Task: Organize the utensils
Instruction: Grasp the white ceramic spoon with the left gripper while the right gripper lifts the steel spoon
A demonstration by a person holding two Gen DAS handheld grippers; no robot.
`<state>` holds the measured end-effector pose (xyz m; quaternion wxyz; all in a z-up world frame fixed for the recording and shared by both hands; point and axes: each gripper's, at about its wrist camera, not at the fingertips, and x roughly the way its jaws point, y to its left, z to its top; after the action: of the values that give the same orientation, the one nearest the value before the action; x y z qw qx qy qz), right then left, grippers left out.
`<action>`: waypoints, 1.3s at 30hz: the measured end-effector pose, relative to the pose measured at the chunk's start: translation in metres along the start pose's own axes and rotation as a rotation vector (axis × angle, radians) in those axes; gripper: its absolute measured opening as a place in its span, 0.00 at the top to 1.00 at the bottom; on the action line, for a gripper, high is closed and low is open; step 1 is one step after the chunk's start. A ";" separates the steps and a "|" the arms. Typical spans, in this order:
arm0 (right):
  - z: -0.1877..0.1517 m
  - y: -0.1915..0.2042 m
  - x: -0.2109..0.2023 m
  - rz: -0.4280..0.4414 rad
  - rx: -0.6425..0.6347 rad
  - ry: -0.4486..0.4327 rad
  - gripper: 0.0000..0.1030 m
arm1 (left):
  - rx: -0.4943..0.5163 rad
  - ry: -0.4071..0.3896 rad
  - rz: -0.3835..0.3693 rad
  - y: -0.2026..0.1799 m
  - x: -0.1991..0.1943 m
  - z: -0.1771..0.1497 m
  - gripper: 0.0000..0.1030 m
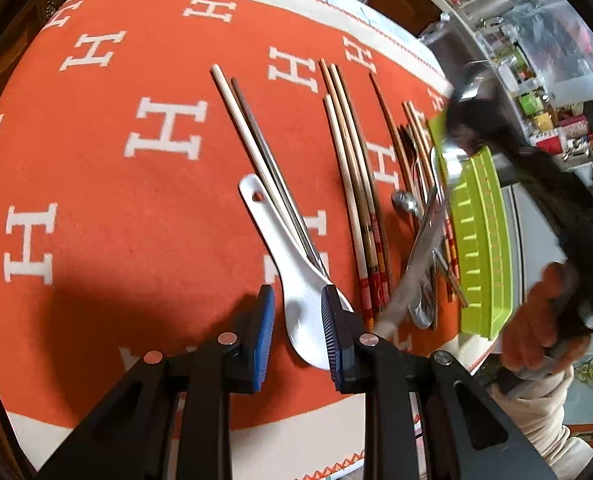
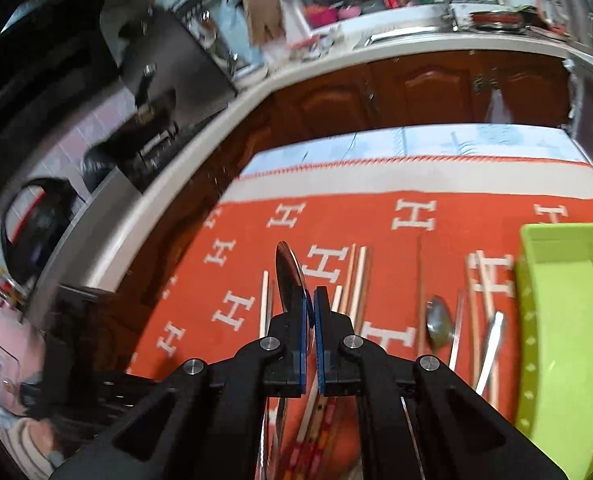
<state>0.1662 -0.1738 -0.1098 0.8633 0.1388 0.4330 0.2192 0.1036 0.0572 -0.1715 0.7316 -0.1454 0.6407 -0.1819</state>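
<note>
Steel spoon (image 2: pixel 290 276), hard, slick and light, is pinched at its neck by the right gripper (image 2: pixel 313 320), bowl at twelve o'clock; white ceramic spoon (image 1: pixel 296 280), brittle, is straddled untouched by the left gripper (image 1: pixel 298 328).

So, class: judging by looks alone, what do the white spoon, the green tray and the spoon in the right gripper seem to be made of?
White spoon: likely glazed ceramic or melamine; smooth, opaque, glossy, thick-walled.
Green tray: probably moulded plastic; uniform lime colour, matte sheen, slotted wall.
Spoon clamped in the right gripper: metal, likely stainless steel; thin, dark mirror-like bowl.
</note>
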 end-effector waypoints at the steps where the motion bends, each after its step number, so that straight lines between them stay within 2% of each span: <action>1: -0.001 -0.002 -0.014 0.006 0.010 -0.021 0.97 | 0.001 0.006 0.007 -0.002 0.000 -0.004 0.78; 3: -0.004 -0.005 -0.039 0.015 0.020 -0.054 0.97 | -0.005 0.020 0.021 -0.006 0.005 -0.007 0.76; 6: -0.009 -0.006 -0.075 0.015 0.022 -0.108 0.97 | -0.017 0.034 0.096 -0.013 0.015 -0.010 0.75; 12: -0.024 -0.003 -0.132 0.032 0.024 -0.171 0.97 | -0.026 0.015 0.180 -0.027 0.023 -0.016 0.74; 19: -0.050 -0.016 -0.178 0.011 0.044 -0.182 0.97 | -0.042 0.000 0.199 -0.042 0.031 -0.012 0.74; 20: -0.055 -0.019 -0.178 0.007 0.046 -0.181 0.97 | -0.039 -0.003 0.203 -0.048 0.035 -0.011 0.75; 23: -0.066 -0.029 -0.185 -0.012 0.057 -0.175 0.97 | -0.037 -0.014 0.231 -0.050 0.037 -0.011 0.91; 27: -0.081 -0.044 -0.192 -0.020 0.090 -0.168 0.97 | -0.082 -0.039 0.183 -0.046 0.037 -0.011 0.99; 30: -0.082 -0.048 -0.190 -0.026 0.108 -0.170 0.97 | -0.095 -0.061 0.162 -0.044 0.032 -0.013 1.00; 34: -0.086 -0.058 -0.199 -0.037 0.130 -0.183 0.97 | -0.072 -0.068 0.147 -0.047 0.020 -0.019 1.00; 39: -0.081 -0.074 -0.217 -0.051 0.192 -0.200 0.97 | -0.017 -0.102 0.111 -0.072 -0.005 -0.022 1.00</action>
<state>0.0057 -0.3421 -0.0403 0.8901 0.2308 0.3673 0.1399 0.0761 -0.0045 -0.1381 0.7709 -0.1251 0.6113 -0.1280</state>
